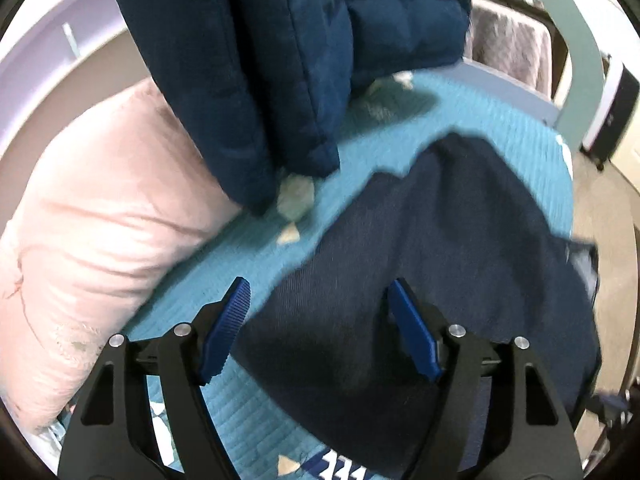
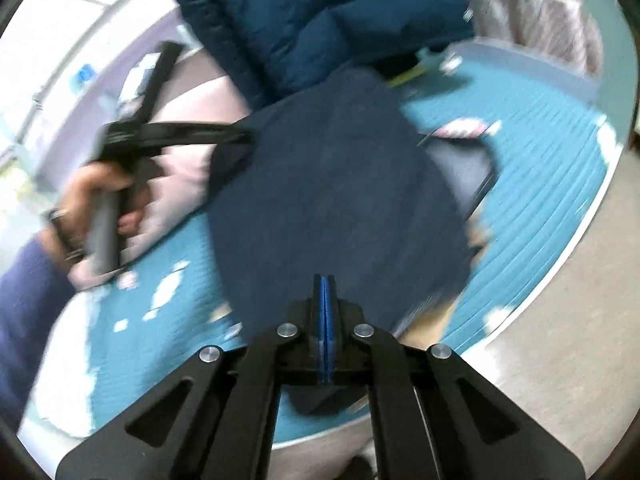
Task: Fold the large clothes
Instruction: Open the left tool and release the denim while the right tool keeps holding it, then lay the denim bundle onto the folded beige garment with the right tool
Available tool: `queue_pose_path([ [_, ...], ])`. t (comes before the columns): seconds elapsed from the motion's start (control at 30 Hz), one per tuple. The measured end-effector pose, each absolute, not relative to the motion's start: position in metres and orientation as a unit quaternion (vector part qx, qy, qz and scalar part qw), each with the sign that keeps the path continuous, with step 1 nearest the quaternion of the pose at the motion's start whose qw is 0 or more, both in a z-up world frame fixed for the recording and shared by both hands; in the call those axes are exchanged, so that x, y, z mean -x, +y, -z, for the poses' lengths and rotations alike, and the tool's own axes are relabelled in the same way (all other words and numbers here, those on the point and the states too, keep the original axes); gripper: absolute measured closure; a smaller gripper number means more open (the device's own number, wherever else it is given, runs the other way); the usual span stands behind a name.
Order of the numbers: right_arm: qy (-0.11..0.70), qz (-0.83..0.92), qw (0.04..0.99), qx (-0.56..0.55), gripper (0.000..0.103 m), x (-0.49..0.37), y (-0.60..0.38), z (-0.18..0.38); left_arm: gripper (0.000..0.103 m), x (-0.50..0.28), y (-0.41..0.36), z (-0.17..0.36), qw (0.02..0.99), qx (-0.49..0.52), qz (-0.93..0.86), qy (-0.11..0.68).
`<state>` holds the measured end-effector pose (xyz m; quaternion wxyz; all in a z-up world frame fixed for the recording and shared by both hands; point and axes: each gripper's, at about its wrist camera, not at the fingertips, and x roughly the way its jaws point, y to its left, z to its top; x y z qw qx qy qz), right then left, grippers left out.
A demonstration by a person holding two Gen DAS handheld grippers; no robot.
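A dark navy garment [image 1: 440,260] [image 2: 332,184] lies spread on a teal quilted bed [image 1: 500,120] [image 2: 540,160]. My left gripper [image 1: 318,282] hovers open over the garment's near-left edge, with nothing between its blue pads [image 1: 224,328]. In the right wrist view a hand [image 2: 104,192] holds the left gripper [image 2: 248,136] at the garment's far-left edge. My right gripper [image 2: 325,278] is shut, its pads pressed together on the garment's near edge, and a lobe of cloth shows beneath them. The right wrist view is blurred.
A blue puffer jacket [image 1: 280,60] [image 2: 320,12] lies at the far side of the bed. A pink pillow [image 1: 100,220] [image 2: 180,168] is on the left. A pale fabric-lined bin [image 1: 512,48] [image 2: 540,20] stands beyond the bed. Grey floor [image 2: 560,340] borders the bed's right edge.
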<state>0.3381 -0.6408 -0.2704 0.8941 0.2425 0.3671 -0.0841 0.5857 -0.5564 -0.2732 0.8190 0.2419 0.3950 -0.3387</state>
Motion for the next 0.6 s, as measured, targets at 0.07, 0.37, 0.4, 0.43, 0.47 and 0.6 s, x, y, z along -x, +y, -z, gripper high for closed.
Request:
queue_pose_path([
  [0.07,0.368,0.097,0.893,-0.24,0.102,-0.349,-0.656,0.272,0.029,-0.587,-0.564,0.261,0.82,-0.217,0.353,0.394],
  [0.37,0.398,0.121,0.872,-0.26,0.103,-0.368,-0.691,0.316,0.029,-0.594,-0.652,0.29,0.782,-0.265,0.356,0.437],
  [0.4,0.402,0.126,0.871,-0.254,0.103,-0.368,-0.691,0.321,0.026,-0.602,-0.661,0.302,0.778,-0.273,0.338,0.454],
  [0.43,0.409,0.134,0.869,-0.243,0.103,-0.368,-0.691,0.327,0.026,-0.613,-0.666,0.315,0.77,-0.27,0.327,0.477],
  [0.47,0.414,0.137,0.867,-0.243,0.103,-0.367,-0.693,0.334,0.026,-0.619,-0.668,0.323,0.77,-0.261,0.317,0.489],
  [0.6,0.413,0.124,0.859,-0.275,0.103,-0.36,-0.704,0.353,0.026,-0.627,-0.671,0.345,0.767,-0.269,0.296,0.501],
])
